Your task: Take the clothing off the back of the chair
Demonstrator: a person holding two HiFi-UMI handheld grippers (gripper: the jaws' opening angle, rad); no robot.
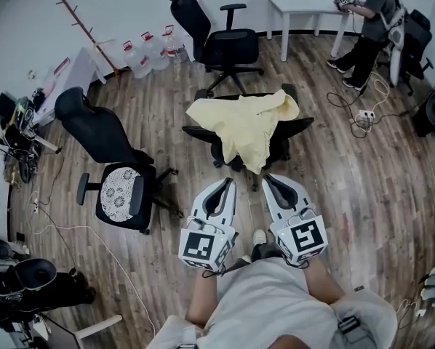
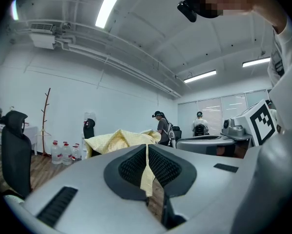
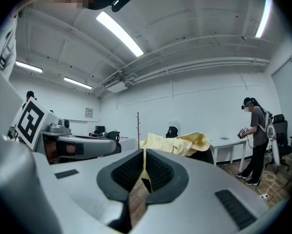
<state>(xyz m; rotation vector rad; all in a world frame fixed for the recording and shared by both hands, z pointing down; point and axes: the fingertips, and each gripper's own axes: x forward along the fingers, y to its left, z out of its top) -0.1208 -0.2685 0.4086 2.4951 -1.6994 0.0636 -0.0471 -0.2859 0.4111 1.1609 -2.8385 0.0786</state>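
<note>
Closest in, at 6 o'clock of the head view: torso [image 1: 268, 304] in a pale shirt, and just beyond it the left gripper [image 1: 225, 183] and right gripper [image 1: 270, 180], side by side and aimed toward 12 o'clock. Pressed together on both sides: fingers [image 2: 131, 167] meeting in the left gripper view, fingers [image 3: 160, 172] meeting in the right gripper view, clamped on nothing. Only a sliver of yellow seen through each slit, from cloth farther off, so no hold.

Straight ahead at 12 o'clock from the grippers: yellow clothing [image 1: 243, 126] draped over the back of the black chair [image 1: 296, 126], with one long fold hanging down toward 6 o'clock, near the fingertips but apart from them. Not yet touched.

Judged to be the approach step, ahead of any grasp. Next move, as a guess: spread both pairs of fingers, reach on toward 12 o'clock, pinch the cloth at two places along the backrest top, then lift up and draw back toward 6 o'clock. Worth minding the armrests [image 1: 200, 131] at 9 and 3 o'clock of the seat, likely snag points for the loose folds.
</note>
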